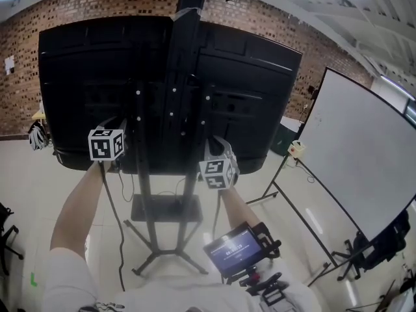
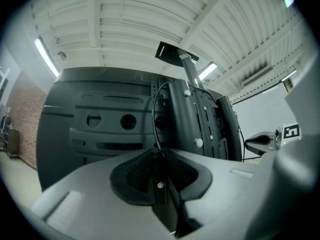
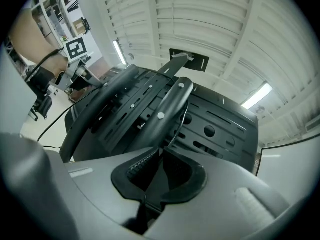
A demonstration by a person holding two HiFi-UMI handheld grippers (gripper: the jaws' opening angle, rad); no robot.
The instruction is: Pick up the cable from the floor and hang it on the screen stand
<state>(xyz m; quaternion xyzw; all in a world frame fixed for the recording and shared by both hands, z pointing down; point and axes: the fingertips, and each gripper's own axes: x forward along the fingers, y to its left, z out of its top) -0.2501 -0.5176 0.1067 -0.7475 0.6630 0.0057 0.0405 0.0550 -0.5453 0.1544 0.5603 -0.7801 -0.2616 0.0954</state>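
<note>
The black screen (image 1: 84,77) is seen from behind on its stand, whose column (image 1: 183,70) rises up the middle. A thin black cable (image 2: 154,111) rises from between my left gripper's (image 2: 159,156) pads and arches toward the column (image 2: 186,114). A narrow gap shows between those pads, which do not press on the cable. In the head view that gripper (image 1: 109,149) is raised at the screen's lower edge, and the cable (image 1: 121,239) hangs from it to the floor. My right gripper (image 1: 218,168) is up beside the column (image 3: 167,109). Its jaws (image 3: 161,159) stand apart with a cable strand (image 3: 176,126) running between them.
A whiteboard (image 1: 351,155) on a wheeled frame stands at the right. The stand's shelf and splayed feet (image 1: 166,208) sit on the pale floor below me. A small lit device (image 1: 237,247) hangs at my chest. A chair (image 1: 5,236) shows at the left edge.
</note>
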